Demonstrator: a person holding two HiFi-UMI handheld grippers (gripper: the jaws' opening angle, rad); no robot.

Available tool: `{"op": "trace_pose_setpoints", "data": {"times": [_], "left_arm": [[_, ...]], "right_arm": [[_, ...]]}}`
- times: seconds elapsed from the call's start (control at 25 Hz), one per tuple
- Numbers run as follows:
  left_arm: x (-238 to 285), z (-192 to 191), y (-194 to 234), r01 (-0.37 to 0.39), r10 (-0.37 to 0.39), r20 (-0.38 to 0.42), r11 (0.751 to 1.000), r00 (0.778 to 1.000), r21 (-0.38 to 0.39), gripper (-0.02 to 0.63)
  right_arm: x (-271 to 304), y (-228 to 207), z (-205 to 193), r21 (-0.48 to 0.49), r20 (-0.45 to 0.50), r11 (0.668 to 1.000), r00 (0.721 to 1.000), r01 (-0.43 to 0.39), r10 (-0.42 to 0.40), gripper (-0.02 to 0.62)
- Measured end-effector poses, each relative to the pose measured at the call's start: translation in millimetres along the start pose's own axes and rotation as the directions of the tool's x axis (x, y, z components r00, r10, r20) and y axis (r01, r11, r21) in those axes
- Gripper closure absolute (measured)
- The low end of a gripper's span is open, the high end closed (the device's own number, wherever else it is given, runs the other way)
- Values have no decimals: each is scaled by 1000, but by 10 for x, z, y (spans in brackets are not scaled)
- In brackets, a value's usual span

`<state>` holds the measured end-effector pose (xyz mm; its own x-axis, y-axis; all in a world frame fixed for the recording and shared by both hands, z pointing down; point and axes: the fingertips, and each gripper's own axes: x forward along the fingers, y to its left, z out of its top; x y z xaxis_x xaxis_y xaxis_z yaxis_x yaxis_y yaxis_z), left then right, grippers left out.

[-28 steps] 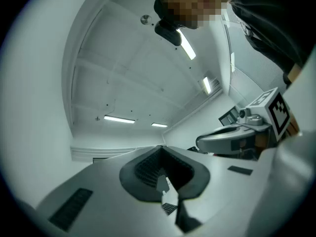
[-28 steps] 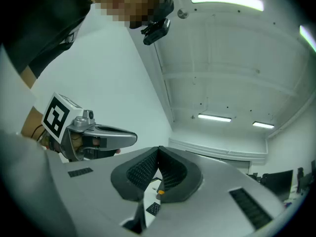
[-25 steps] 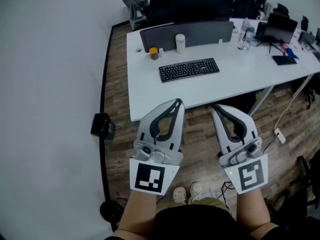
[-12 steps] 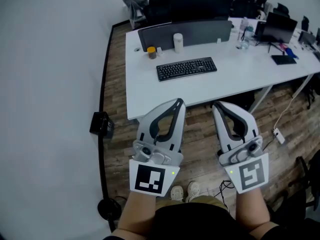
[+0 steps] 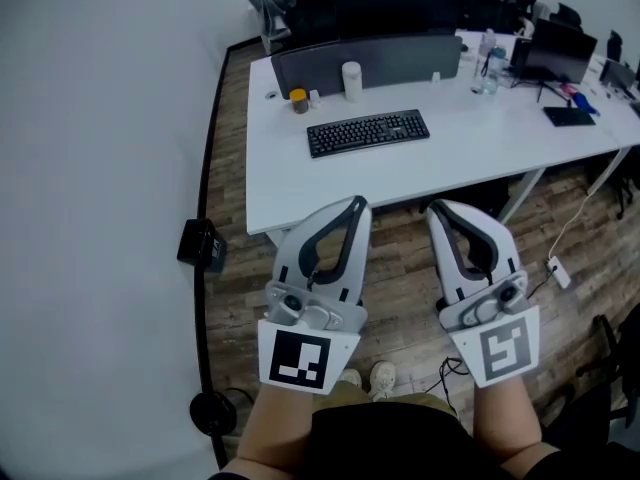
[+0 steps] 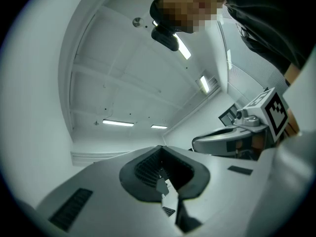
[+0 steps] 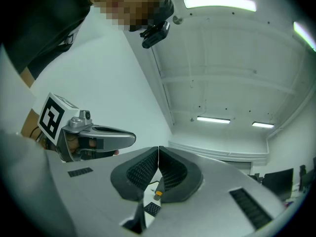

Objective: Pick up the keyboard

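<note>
The left tool (image 5: 356, 203) is showing its jaws pressed together with nothing between them, and the right tool (image 5: 436, 209) is likewise sitting shut and empty. Both are being held side by side over the wooden floor (image 5: 400, 268), pointing toward 12 o'clock, short of the desk (image 5: 300, 193). The keyboard (image 5: 368, 132) is lying flat on that desk at 12 o'clock from the tools, toward the desk's left end and well apart from either tool. Its long side is running roughly along the front edge. A white cup (image 5: 351, 80) is standing at 12 o'clock of it and an orange-lidded jar (image 5: 298, 100) at 10 o'clock, neither touching it.

The keyboard is likely going to handle as a stiff, fairly light slab. It is long, though, so a grip at one end alone is risking a tip or a slip. The short ends, at 9 and 3 o'clock, are looking like the better holds. One tool on each could be pinching the thin rim rather than the keys, which give under pressure. It is showing as a black, low, full-width board, with no cable that can be made out.
</note>
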<state>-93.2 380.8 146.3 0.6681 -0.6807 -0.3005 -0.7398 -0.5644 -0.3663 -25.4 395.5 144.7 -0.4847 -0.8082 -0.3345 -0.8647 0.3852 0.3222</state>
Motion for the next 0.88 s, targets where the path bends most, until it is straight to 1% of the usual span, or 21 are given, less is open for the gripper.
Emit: {"op": "trace_pose_setpoints", "data": {"times": [0.08, 0.2, 0.36, 0.68, 0.88], "left_arm": [[11, -12, -56, -3, 3, -3, 1000, 1000, -14, 597], [43, 54, -80, -12, 16, 34, 995, 999, -99, 597], [98, 89, -121, -4, 7, 38, 998, 999, -68, 597], [236, 71, -39, -7, 9, 46, 999, 999, -43, 597], [379, 4, 70, -6, 8, 52, 999, 999, -34, 597]], "right_arm": [[-46, -32, -20, 5, 3, 1000, 1000, 3, -3, 565], [-90, -82, -40, 13, 5, 1000, 1000, 5, -5, 565], [-101, -163, -35, 11, 16, 1000, 1000, 15, -15, 564], [-8, -271, -16, -17, 33, 1000, 999, 19, -19, 564], [145, -379, -72, -35, 45, 999, 999, 23, -21, 563]]}}
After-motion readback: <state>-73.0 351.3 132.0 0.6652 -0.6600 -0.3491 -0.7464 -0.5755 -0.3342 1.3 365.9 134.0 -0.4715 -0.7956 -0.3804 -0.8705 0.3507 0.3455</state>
